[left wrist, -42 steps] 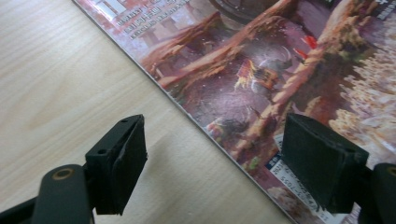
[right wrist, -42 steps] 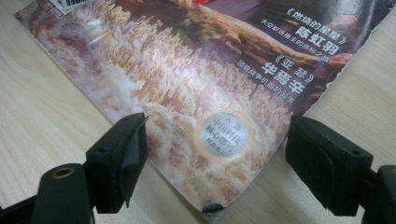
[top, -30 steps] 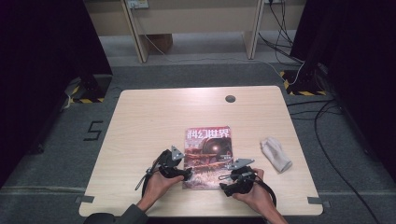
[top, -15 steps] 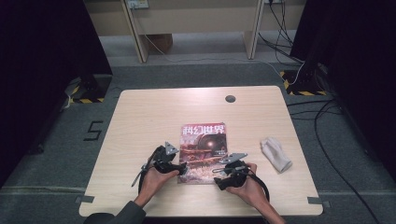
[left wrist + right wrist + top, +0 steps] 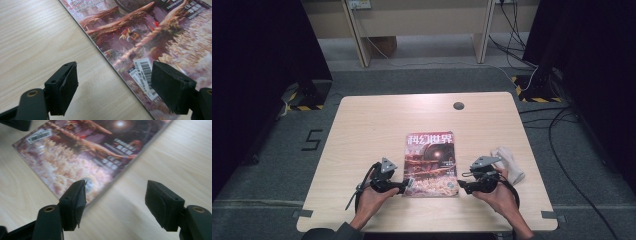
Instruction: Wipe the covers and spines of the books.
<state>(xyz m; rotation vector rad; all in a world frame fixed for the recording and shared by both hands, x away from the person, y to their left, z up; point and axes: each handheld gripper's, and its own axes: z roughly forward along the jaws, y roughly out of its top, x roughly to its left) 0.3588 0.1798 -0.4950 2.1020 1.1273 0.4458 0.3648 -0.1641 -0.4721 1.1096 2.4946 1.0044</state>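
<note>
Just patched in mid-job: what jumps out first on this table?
A colourful magazine lies flat near the table's front edge. A tool flanks it on each side: the left tool at its lower left corner, the right tool just off its lower right corner, both with open jaws. A white cloth lies right of the magazine.

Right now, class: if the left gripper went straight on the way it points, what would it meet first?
Most likely the magazine: the left gripper stands open astride its near left edge, low over the table, though depth is hard to judge.
</note>
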